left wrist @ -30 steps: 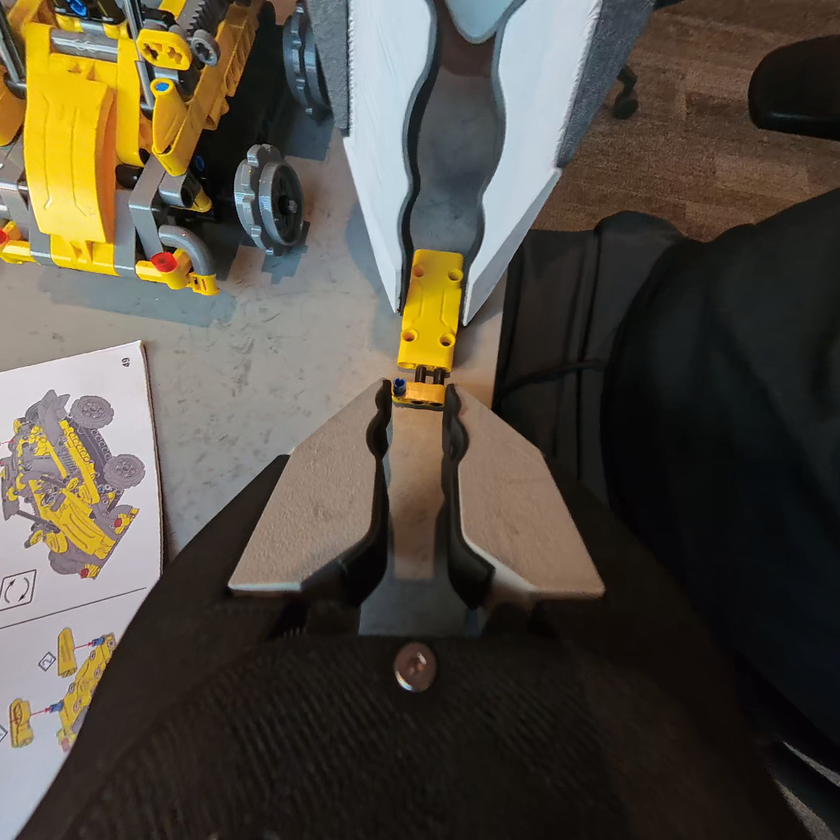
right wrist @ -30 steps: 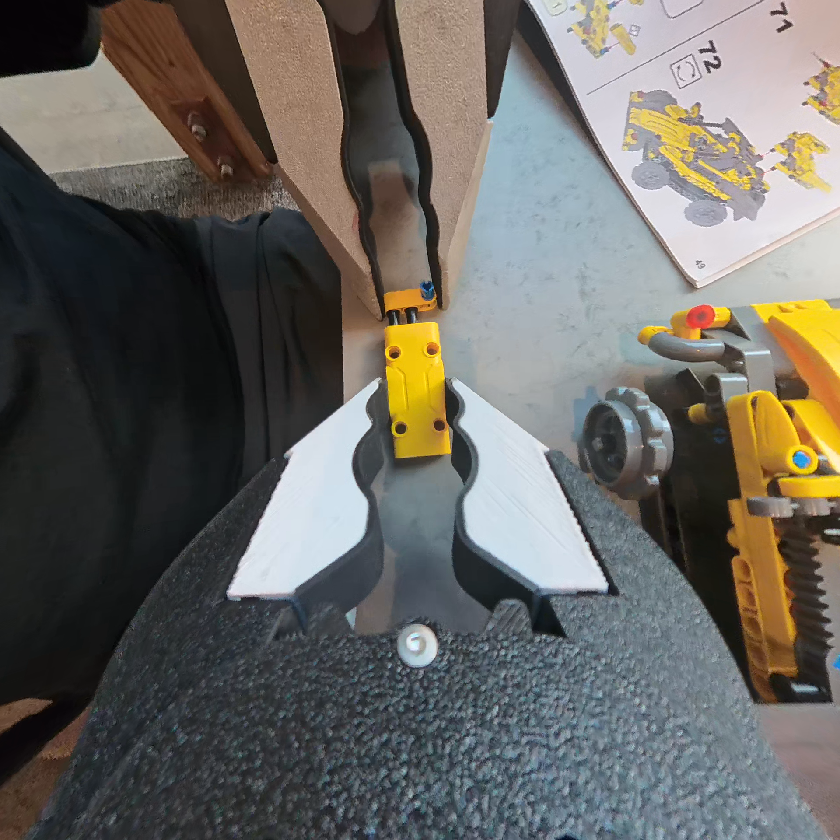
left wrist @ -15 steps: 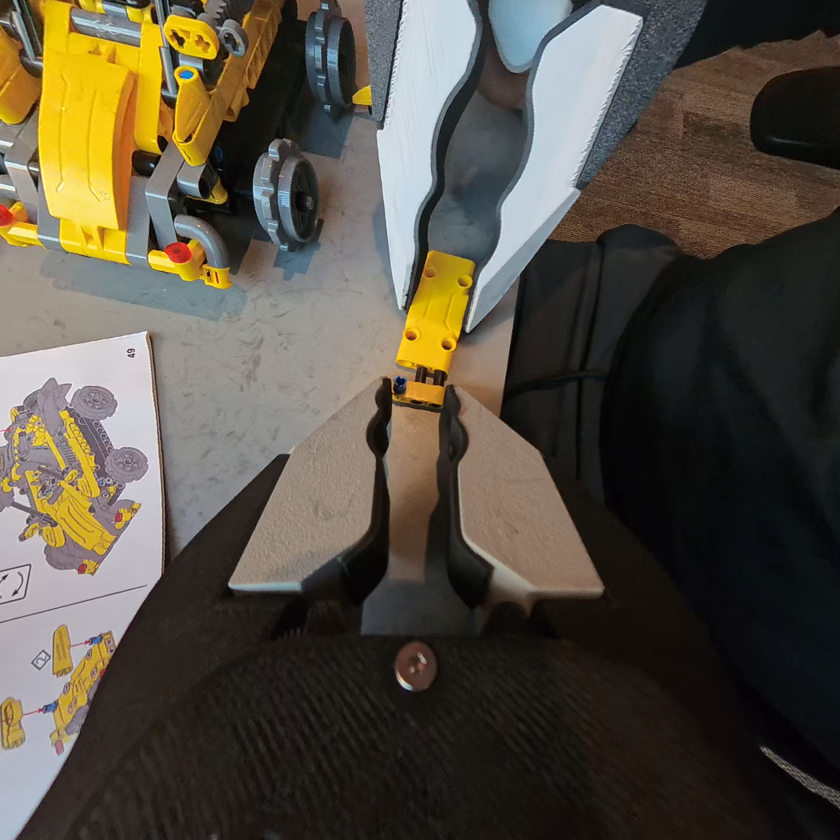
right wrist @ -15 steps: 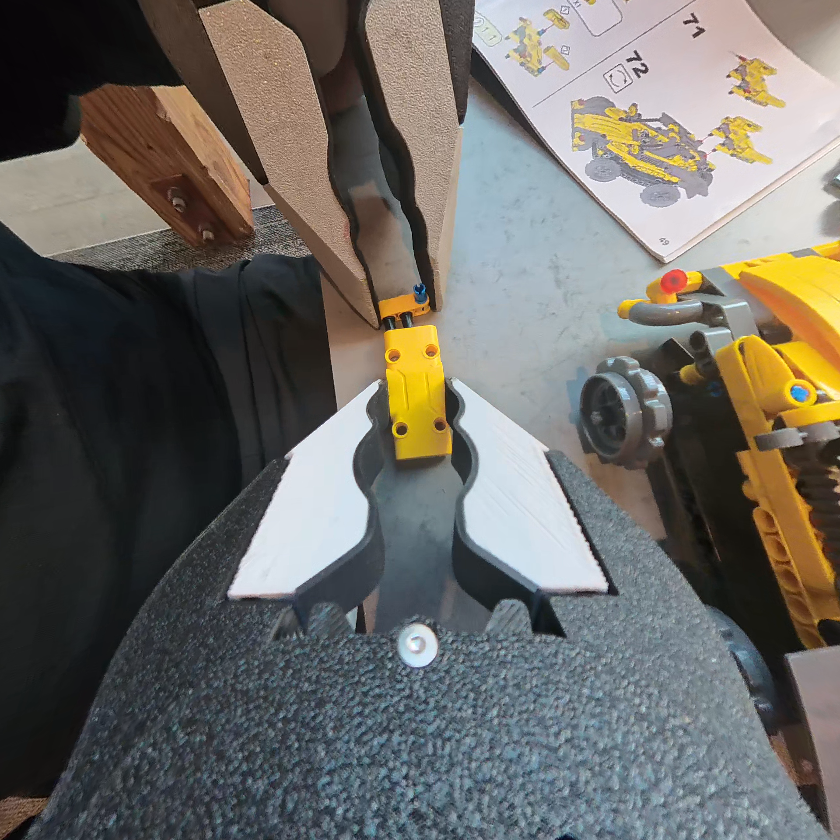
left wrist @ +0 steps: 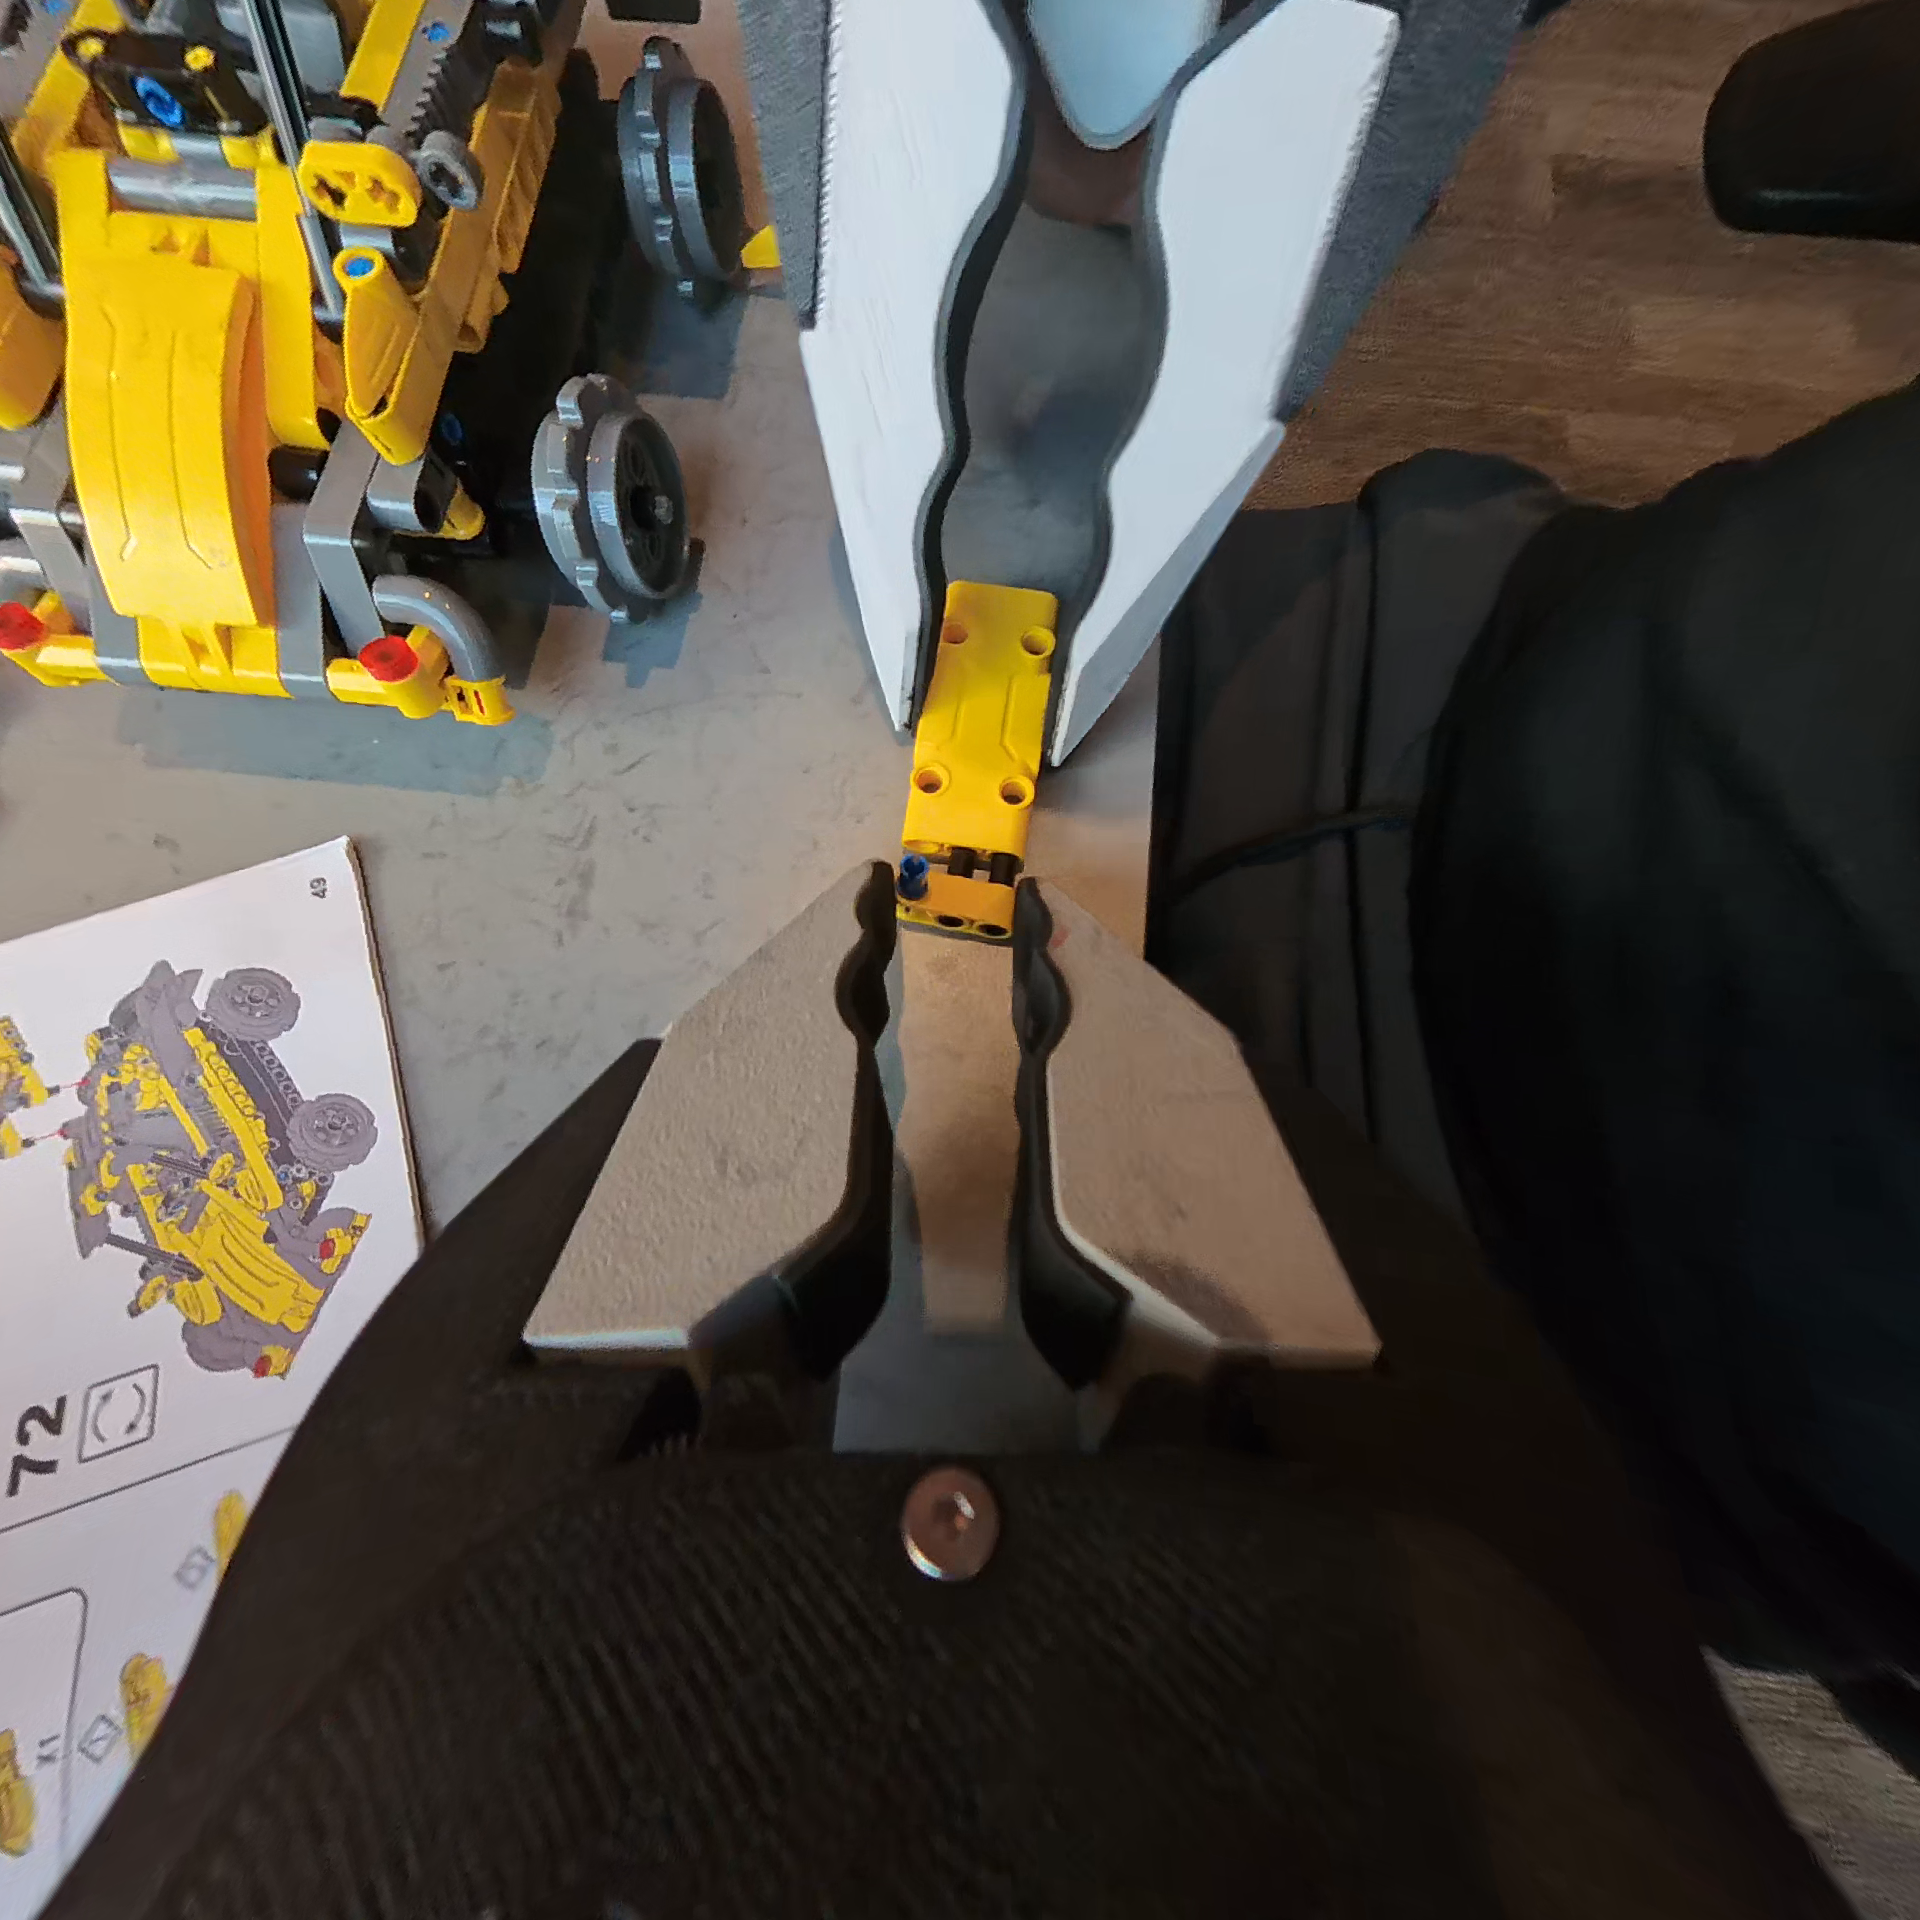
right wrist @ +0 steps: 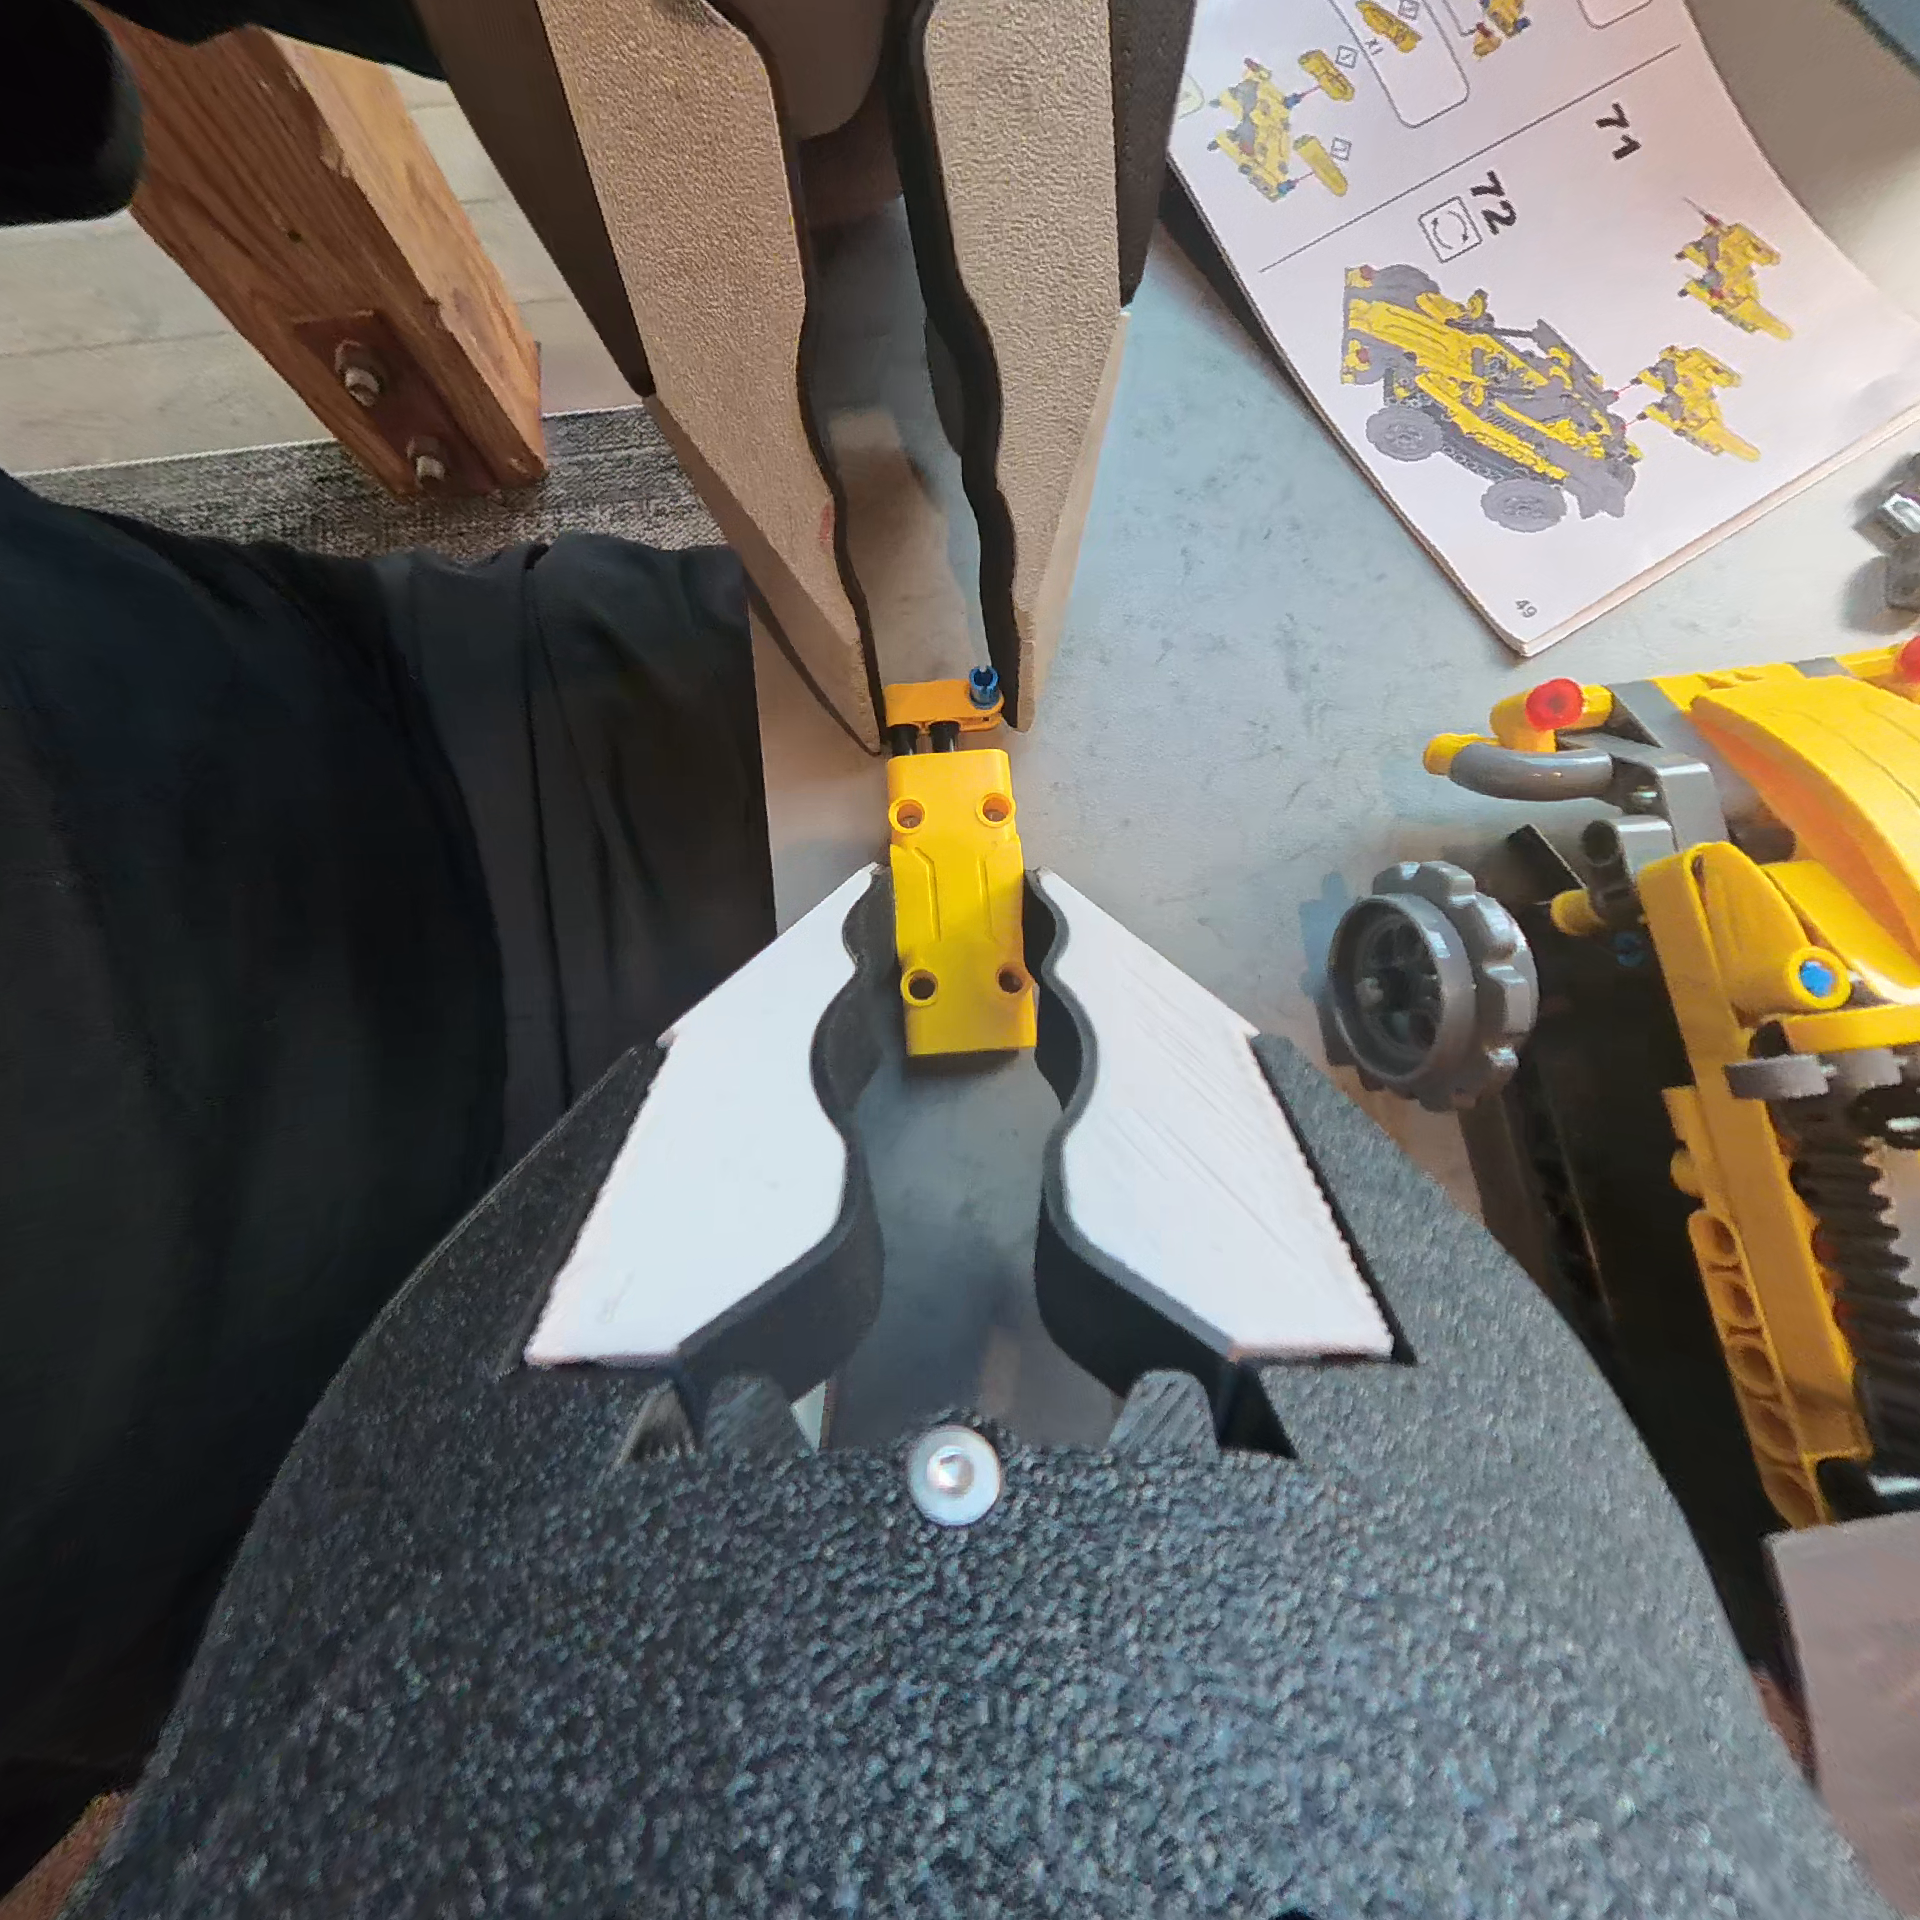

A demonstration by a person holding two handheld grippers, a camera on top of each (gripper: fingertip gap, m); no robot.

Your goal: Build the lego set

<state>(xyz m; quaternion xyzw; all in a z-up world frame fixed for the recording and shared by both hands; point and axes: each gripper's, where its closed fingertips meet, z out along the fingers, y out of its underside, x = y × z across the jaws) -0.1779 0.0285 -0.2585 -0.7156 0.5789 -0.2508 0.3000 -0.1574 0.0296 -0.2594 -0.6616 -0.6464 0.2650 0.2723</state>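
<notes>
My left gripper [left wrist: 956, 904], with tan fingers, is shut on a small yellow beam [left wrist: 954, 902] that carries a blue pin and two black pins. My right gripper [right wrist: 961, 914], with white fingers, is shut on a yellow panel piece [right wrist: 961, 920]. The two grippers face each other tip to tip over the table's near edge. The black pins [right wrist: 928, 740] bridge a narrow gap between beam [right wrist: 940, 701] and panel [left wrist: 982, 717]. The right gripper [left wrist: 987, 717] shows opposite in the left wrist view, and the left gripper [right wrist: 940, 717] in the right wrist view.
A large yellow and grey brick-built vehicle [left wrist: 260, 364] with grey sprocket wheels [right wrist: 1429, 987] stands on the grey table [left wrist: 623, 883]. An open instruction booklet [left wrist: 177, 1195] lies beside it. A person's dark-clothed lap [left wrist: 1558, 935] is at the table edge. A wooden table leg [right wrist: 332, 260] stands behind. The grippers are tip to tip, or close to it.
The two grippers stay shut on their pieces, still tip to tip. Both have shifted a little over the table; the vehicle and booklet sit differently in view. The pin gap looks about the same.
</notes>
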